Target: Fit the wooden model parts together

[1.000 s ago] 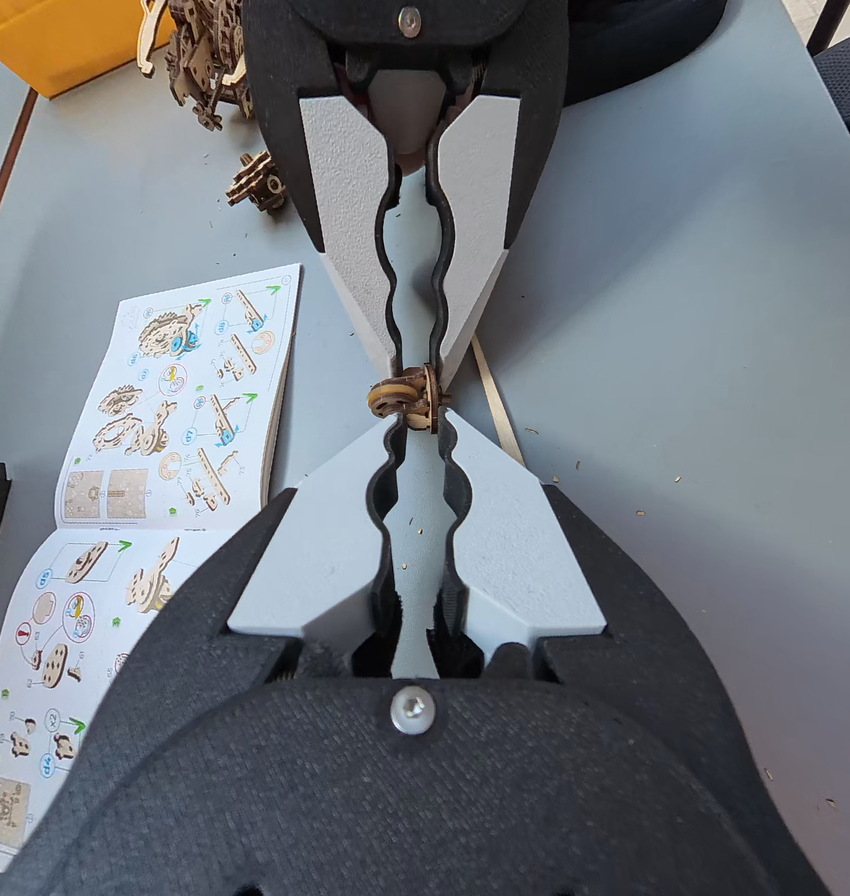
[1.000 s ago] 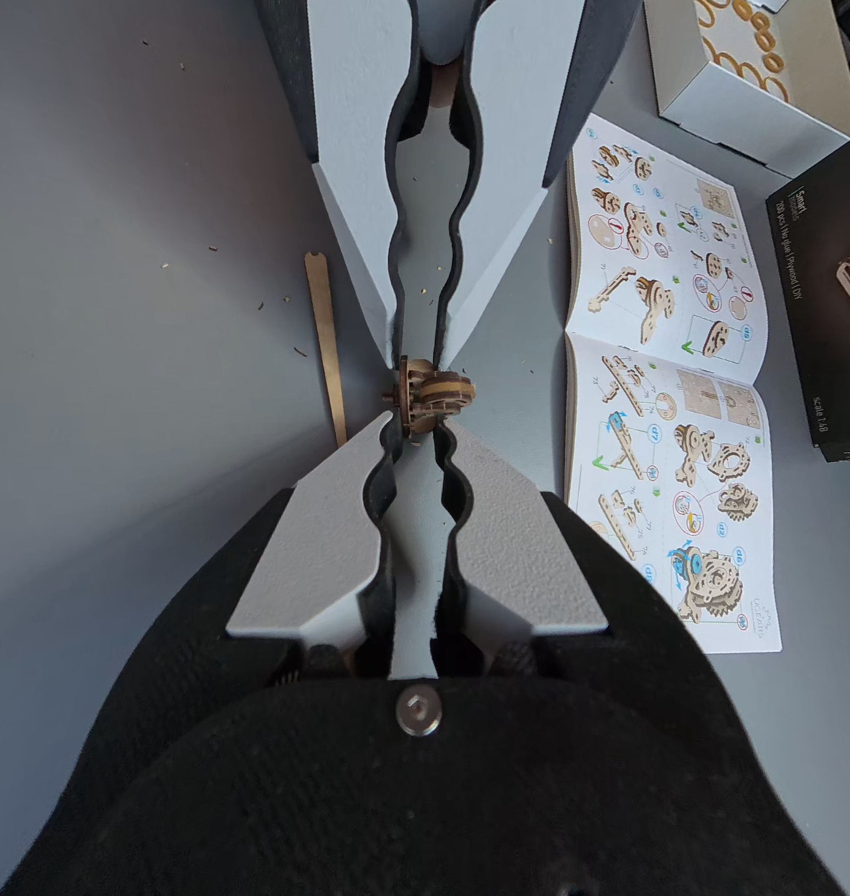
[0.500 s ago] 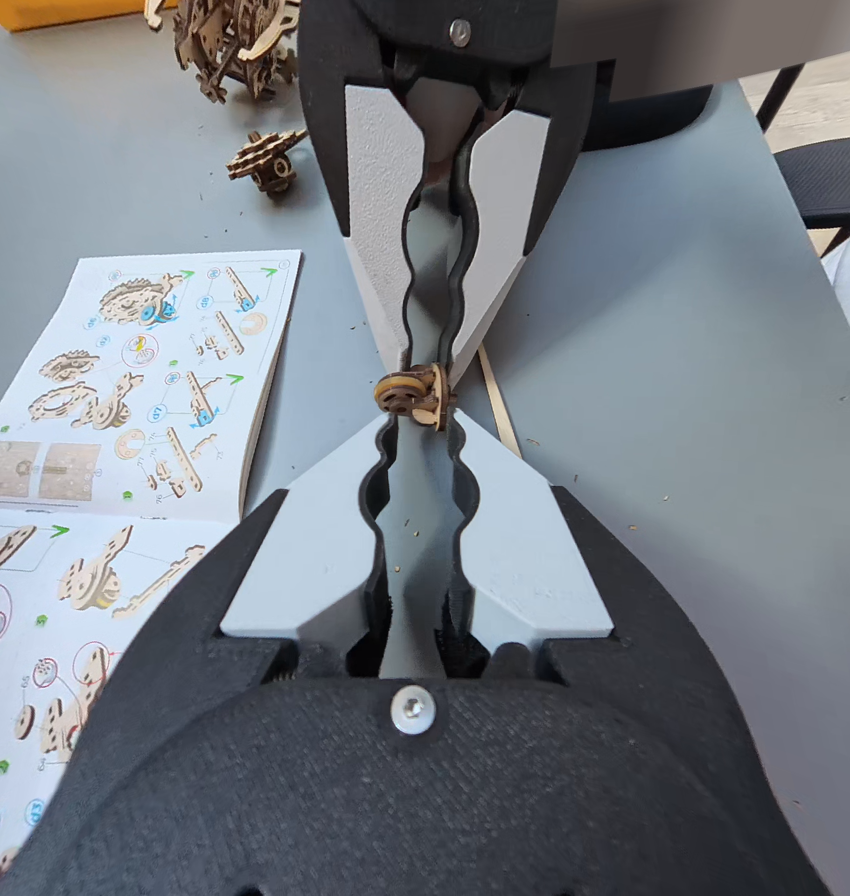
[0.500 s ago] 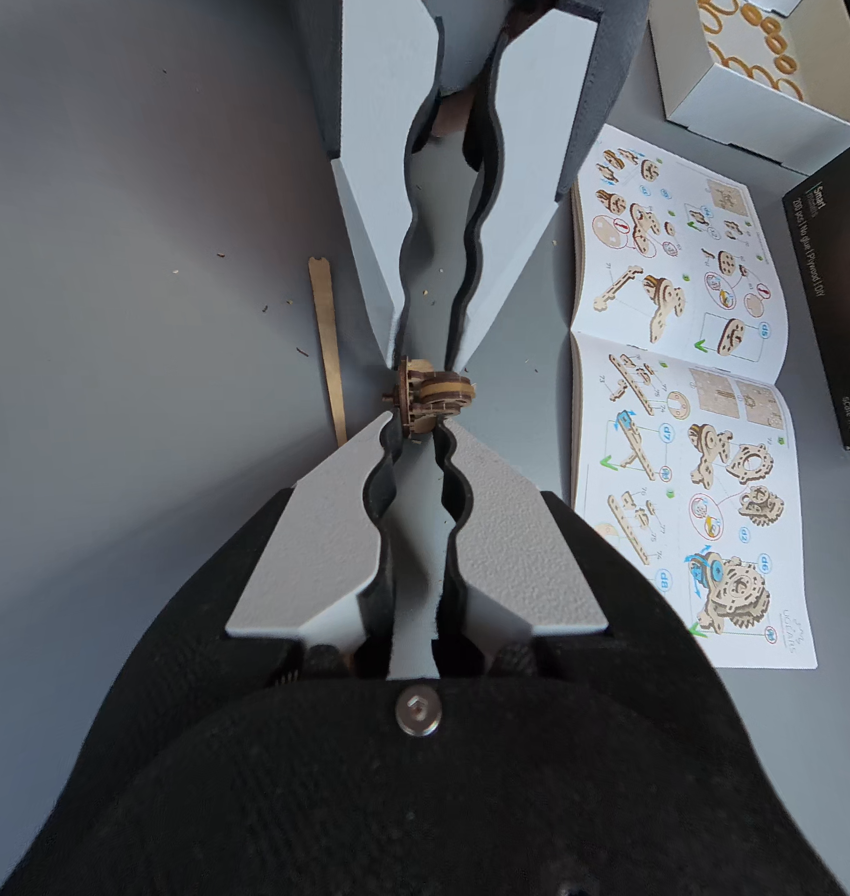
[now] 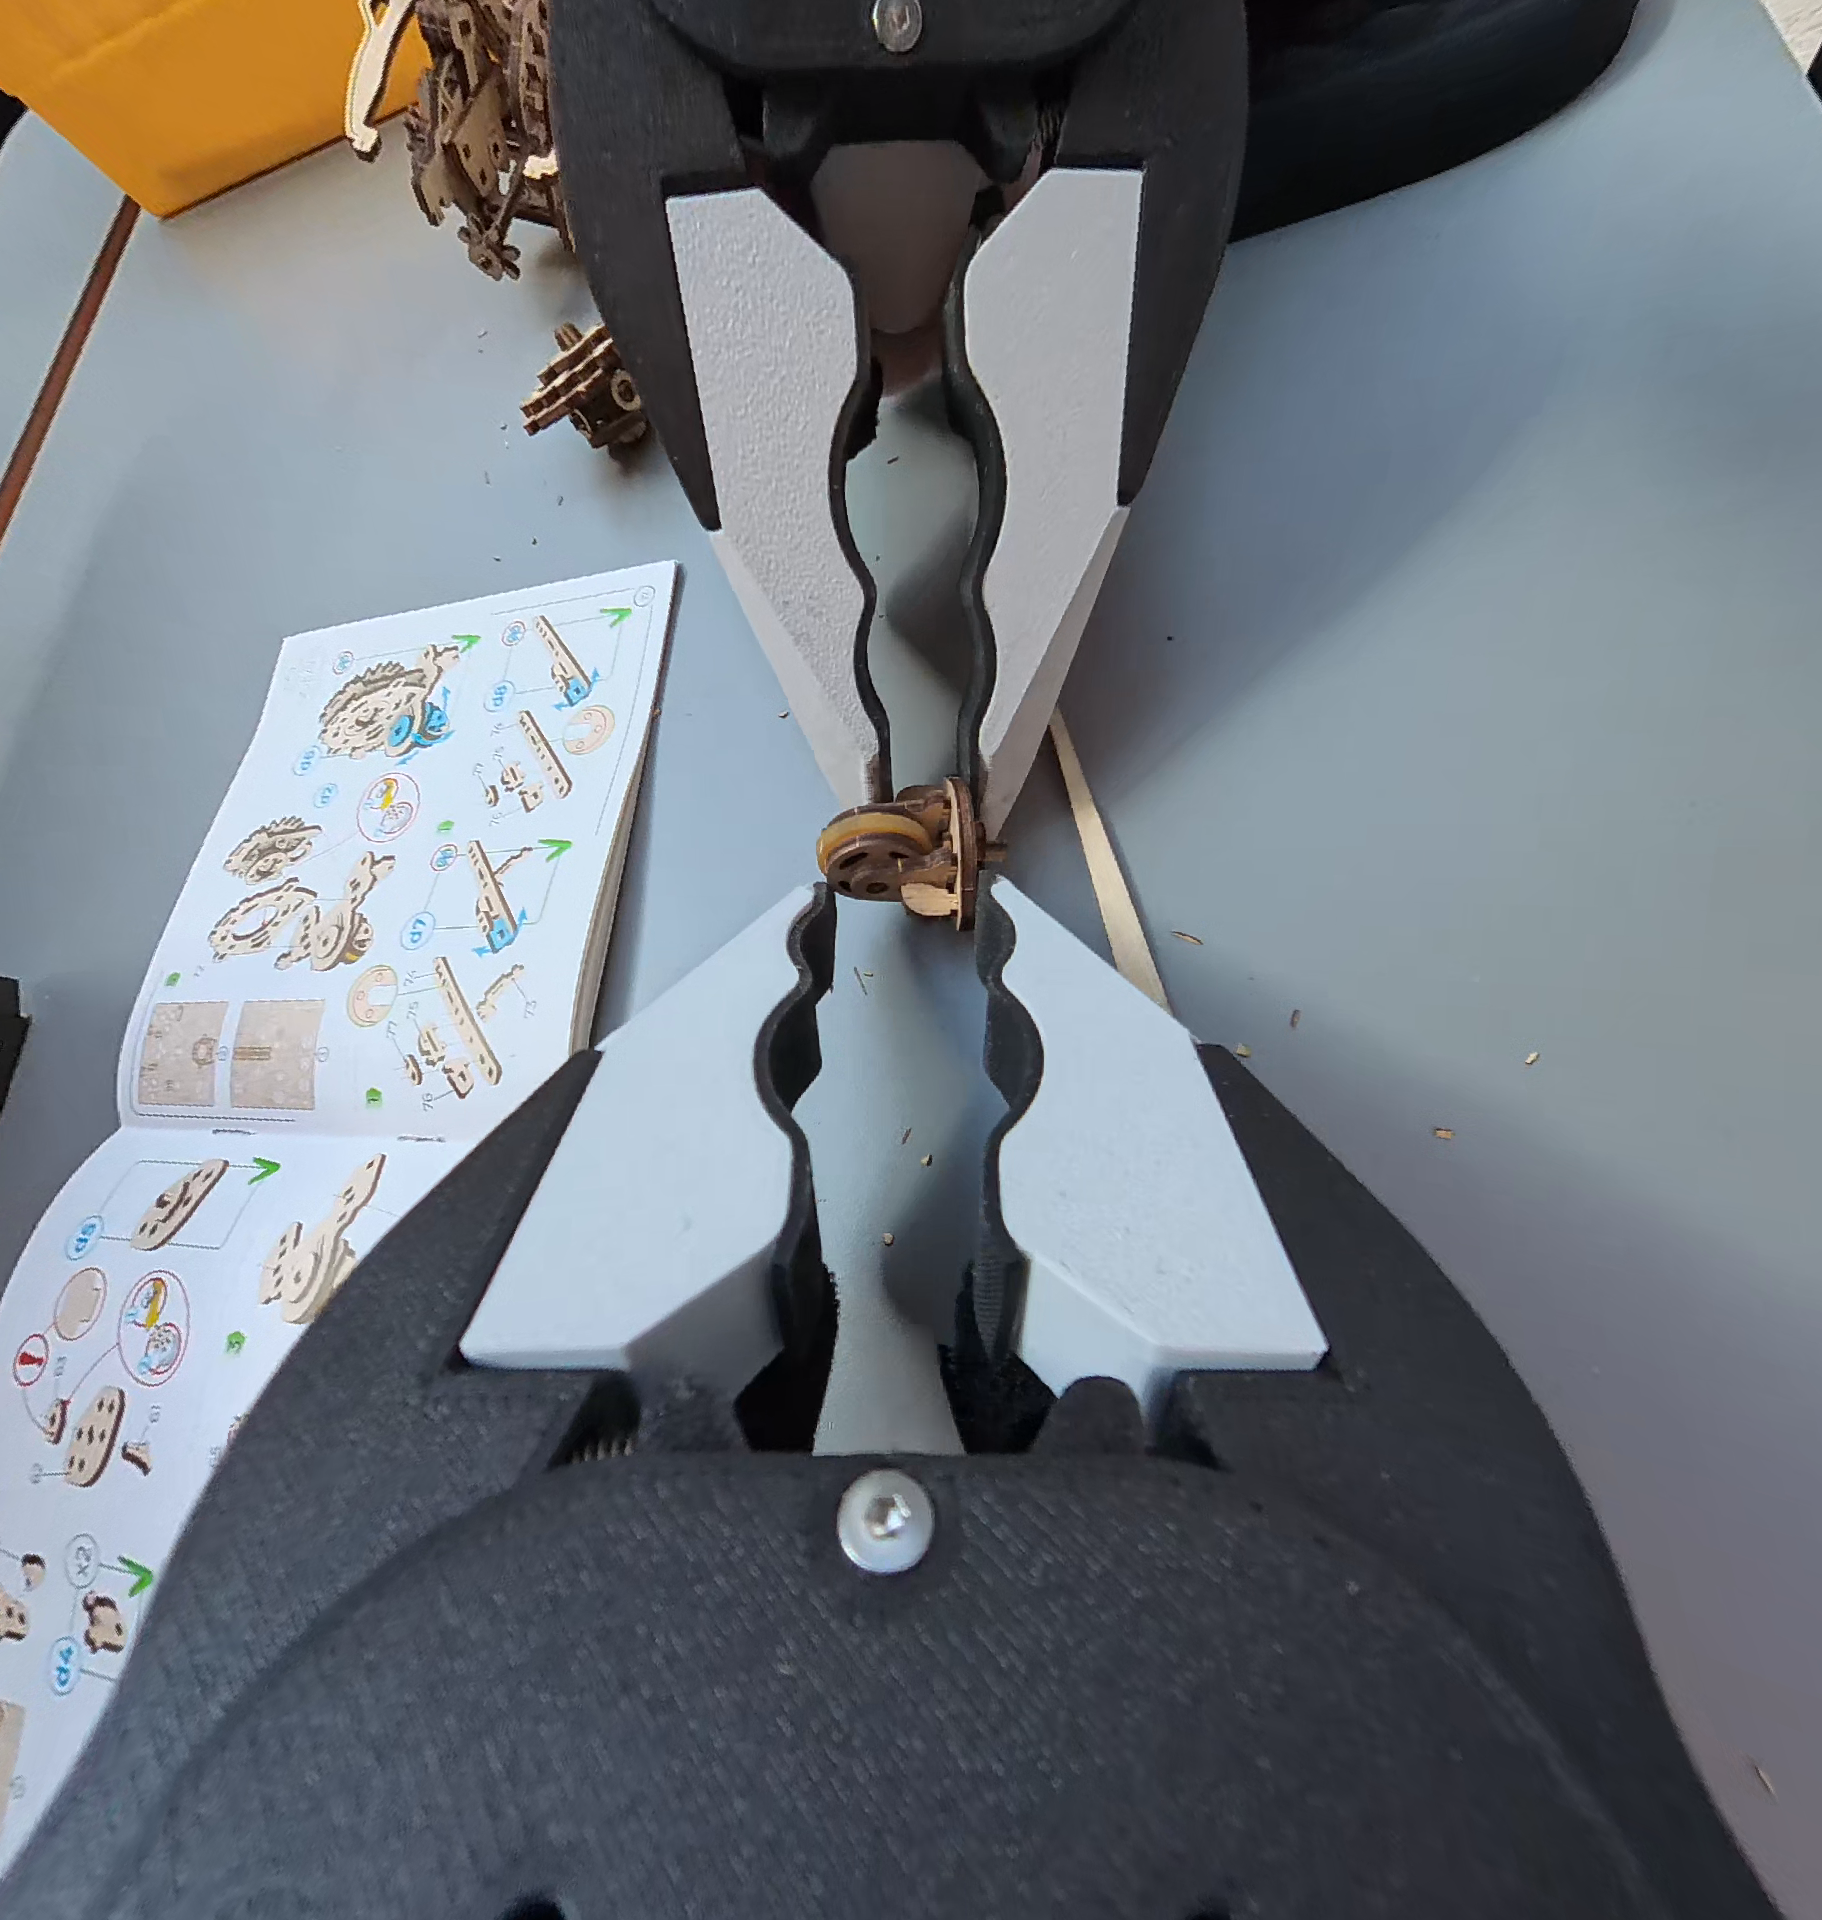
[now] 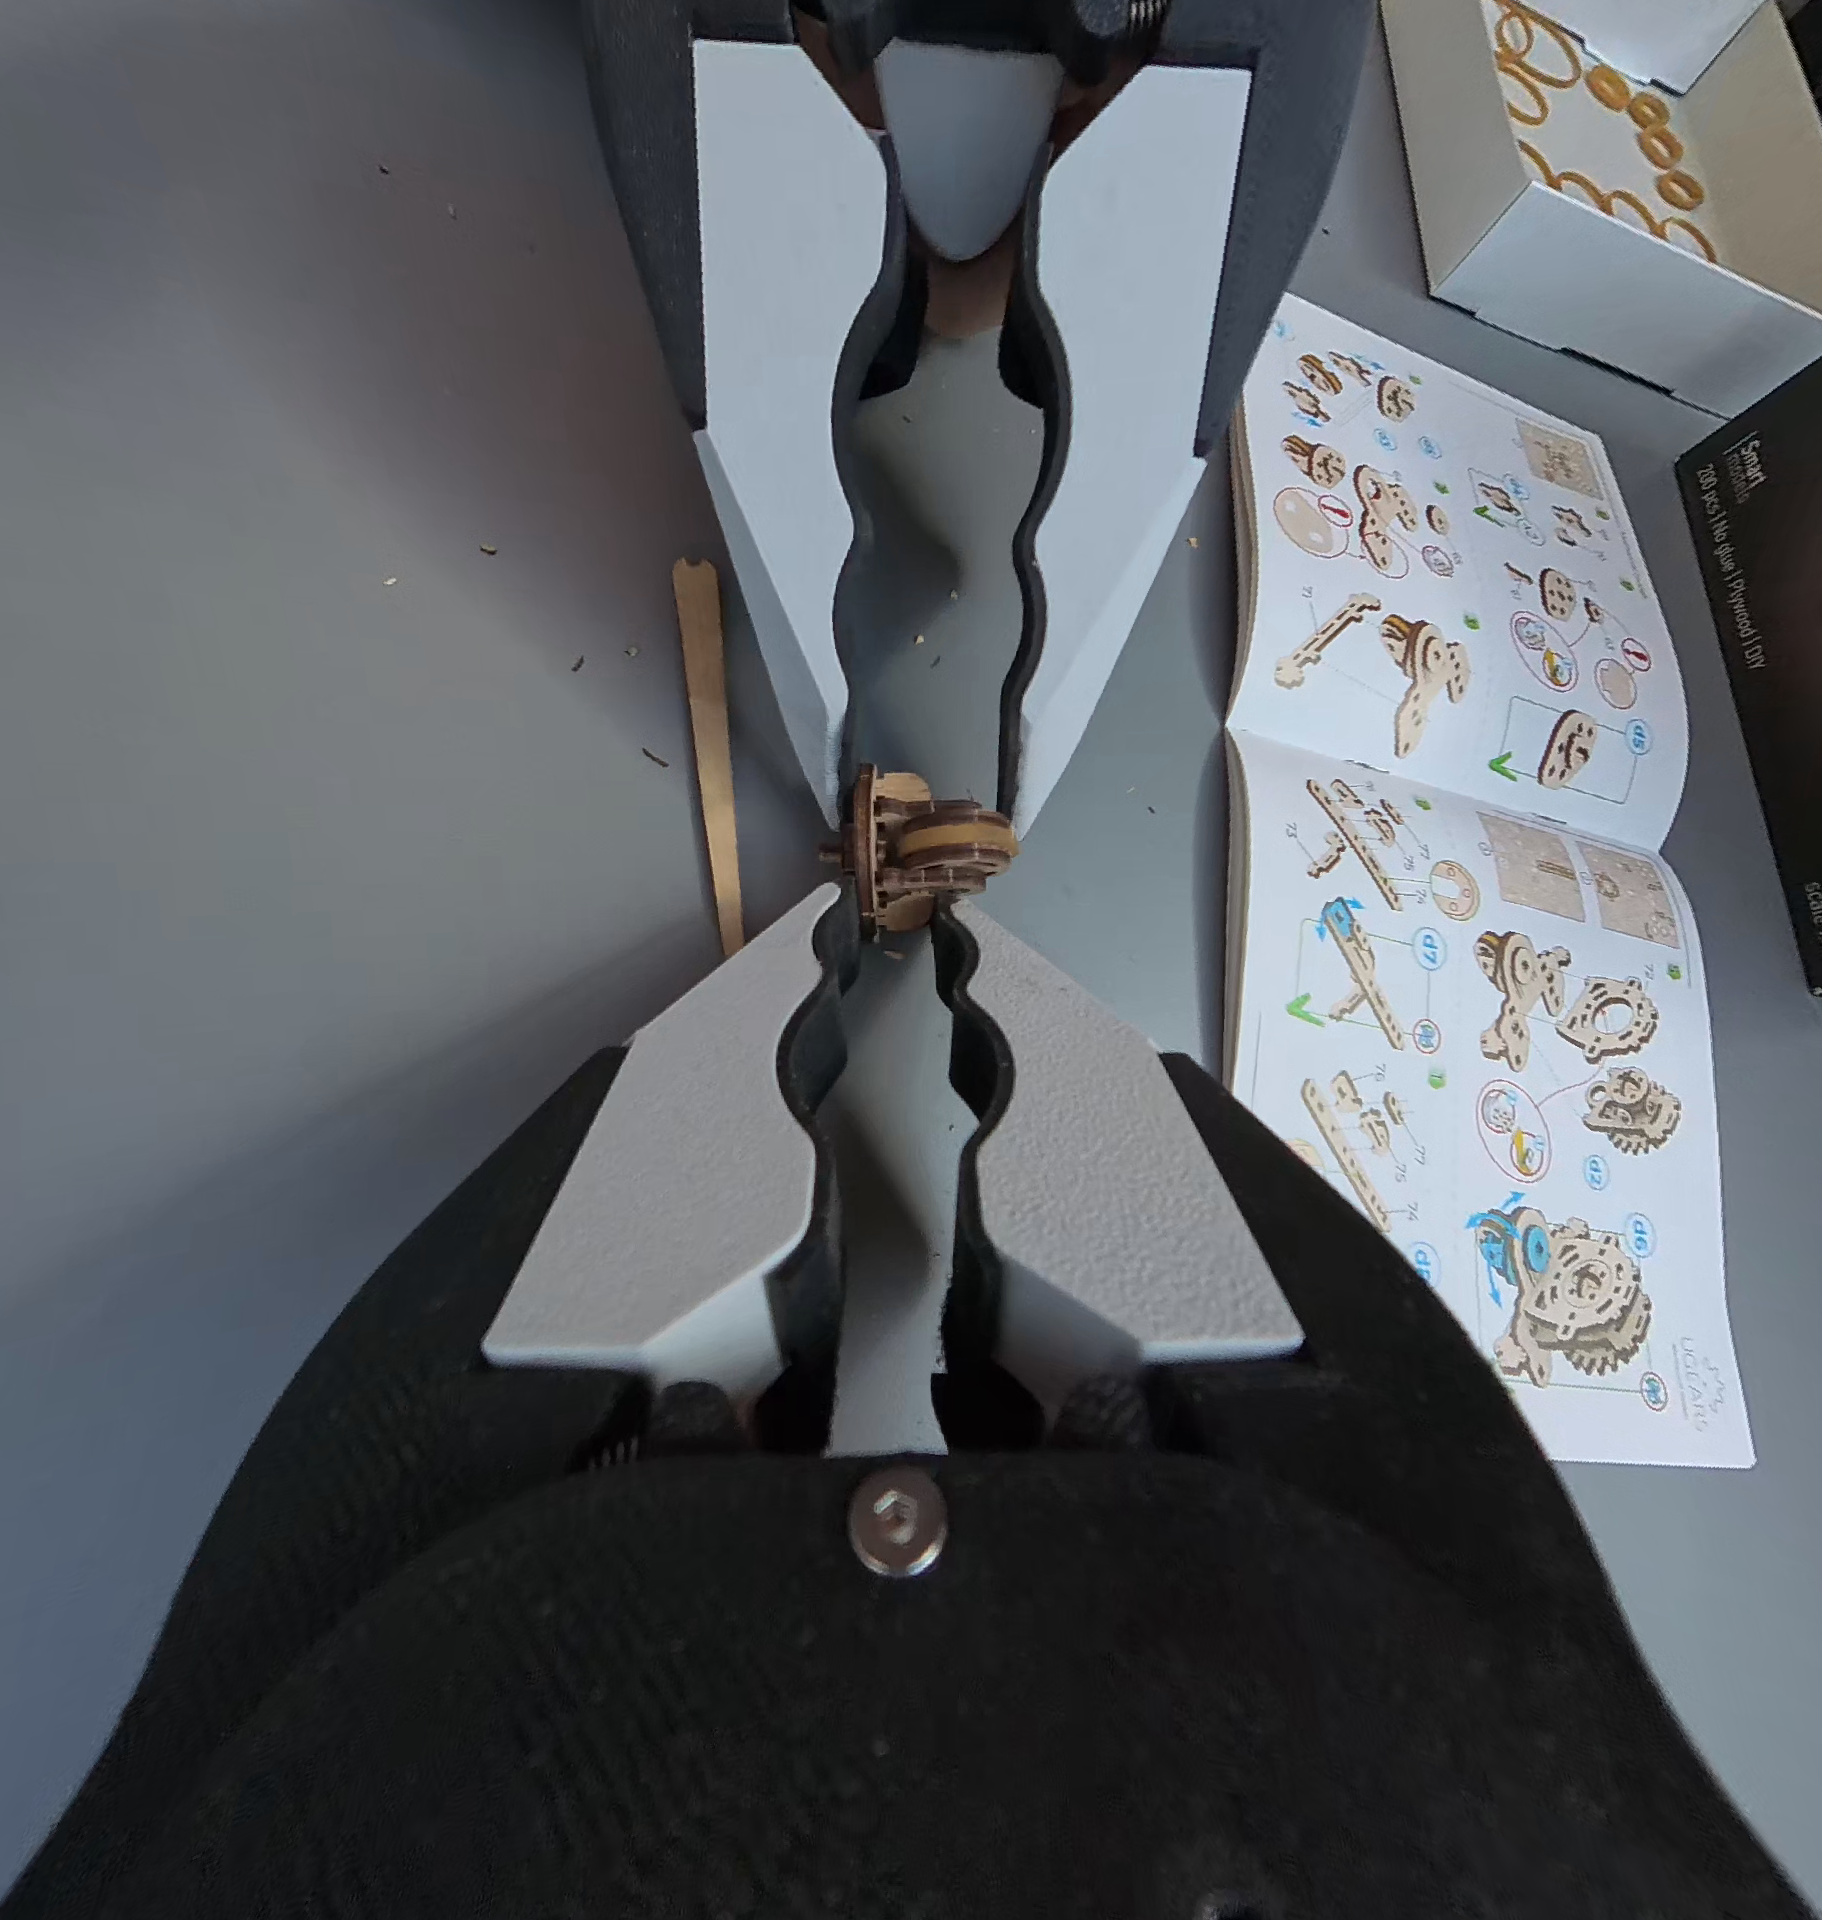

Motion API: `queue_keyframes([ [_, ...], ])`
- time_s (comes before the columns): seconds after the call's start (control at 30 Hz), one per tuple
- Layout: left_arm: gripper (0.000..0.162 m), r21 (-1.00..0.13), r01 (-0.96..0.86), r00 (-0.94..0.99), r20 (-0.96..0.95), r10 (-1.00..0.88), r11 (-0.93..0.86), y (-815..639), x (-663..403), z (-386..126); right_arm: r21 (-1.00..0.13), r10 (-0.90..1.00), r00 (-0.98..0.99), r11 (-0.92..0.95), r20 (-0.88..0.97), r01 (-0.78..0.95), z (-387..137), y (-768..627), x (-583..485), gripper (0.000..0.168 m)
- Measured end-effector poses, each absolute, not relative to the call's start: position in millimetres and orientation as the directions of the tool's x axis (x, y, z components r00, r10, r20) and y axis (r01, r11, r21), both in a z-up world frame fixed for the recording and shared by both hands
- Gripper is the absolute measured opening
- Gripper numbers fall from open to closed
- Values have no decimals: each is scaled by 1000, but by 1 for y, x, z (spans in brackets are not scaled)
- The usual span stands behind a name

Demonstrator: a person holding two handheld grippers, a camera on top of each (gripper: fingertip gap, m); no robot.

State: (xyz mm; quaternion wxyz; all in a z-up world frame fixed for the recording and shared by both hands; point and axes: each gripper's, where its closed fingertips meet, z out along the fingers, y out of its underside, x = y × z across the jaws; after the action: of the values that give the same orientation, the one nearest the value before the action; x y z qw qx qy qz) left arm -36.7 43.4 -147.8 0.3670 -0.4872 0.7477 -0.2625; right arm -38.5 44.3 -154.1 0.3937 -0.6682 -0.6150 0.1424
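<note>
A small wooden assembly (image 5: pixel 902 857), a disc with a band-wrapped wheel on it, hangs above the grey table between two grippers that meet tip to tip. My right gripper (image 6: pixel 886 920) is shut on the disc's edge (image 6: pixel 871 852); it shows at the top of the left wrist view (image 5: pixel 928 774). My left gripper (image 5: pixel 905 904) has its jaws a little apart, with its tips flanking the assembly's near edge by the wheel (image 5: pixel 865 857). It shows at the top of the right wrist view (image 6: pixel 922 769).
An open instruction booklet (image 5: pixel 419 883) (image 6: pixel 1458 831) lies beside the grippers. A thin wooden stick (image 5: pixel 1104 862) (image 6: pixel 709 748) lies under them. A wooden gear part (image 5: pixel 585 390), a pile of wooden parts (image 5: pixel 471 125), a white box (image 6: pixel 1572 156) and a black box (image 6: pixel 1780 675) stand around. Both grippers' tips are close together, under 4 cm apart.
The left gripper's jaws have widened step by step around the assembly. The wheel has turned so its face shows to the left wrist view. The right gripper keeps its hold on the disc.
</note>
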Motion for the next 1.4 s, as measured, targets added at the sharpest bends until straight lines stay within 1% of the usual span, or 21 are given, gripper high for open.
queue_keyframes([
  [0.03,11,-746,-538,-260,-296,-919,392,43,-37,-148,-704,933,210,62,293,708,-154,45,-38,15],
  [0.1,11,-743,-536,-264,-304,-915,401,44,-38,-148,-704,922,234,56,308,708,-152,51,-35,22],
  [0.2,11,-748,-535,-260,-297,-919,393,45,-38,-149,-712,922,242,48,301,700,-152,52,-36,23],
  [0.27,12,-748,-549,-247,-280,-927,373,46,-37,-151,-705,913,247,59,324,707,-151,54,-35,18],
  [0.3,12,-747,-554,-245,-275,-930,367,47,-38,-152,-701,916,236,65,324,710,-152,53,-35,12],
  [0.37,11,-745,-563,-243,-265,-933,358,48,-38,-154,-701,918,241,55,316,711,-153,53,-36,12],
  [0.47,11,-750,-588,-187,-239,-953,304,56,-36,-155,-708,908,288,12,303,706,-153,61,-33,12],
  [0.53,21,-756,-602,-139,-220,-965,259,64,-36,-154,-707,898,315,-6,307,708,-153,66,-29,12],
  [0.63,30,-763,-612,-87,-196,-977,207,73,-36,-154,-717,896,347,-47,278,695,-153,70,-26,14],
  [0.87,29,-764,-628,-30,-168,-985,149,80,-34,-154,-717,883,384,-81,271,693,-152,79,-17,26],
  [1.13,43,-773,-624,22,-164,-986,114,87,-35,-152,-725,870,433,-137,238,675,-151,84,-7,40],
  [1.2,48,-778,-620,33,-153,-988,100,87,-35,-151,-722,869,432,-137,241,678,-150,82,-7,44],
  [1.3,63,-776,-627,30,-115,-993,71,84,-36,-152,-716,867,429,-130,253,685,-150,80,-9,49],
  [1.4,69,-781,-621,49,-121,-991,64,87,-38,-147,-709,860,433,-126,270,694,-149,79,-9,53],
])
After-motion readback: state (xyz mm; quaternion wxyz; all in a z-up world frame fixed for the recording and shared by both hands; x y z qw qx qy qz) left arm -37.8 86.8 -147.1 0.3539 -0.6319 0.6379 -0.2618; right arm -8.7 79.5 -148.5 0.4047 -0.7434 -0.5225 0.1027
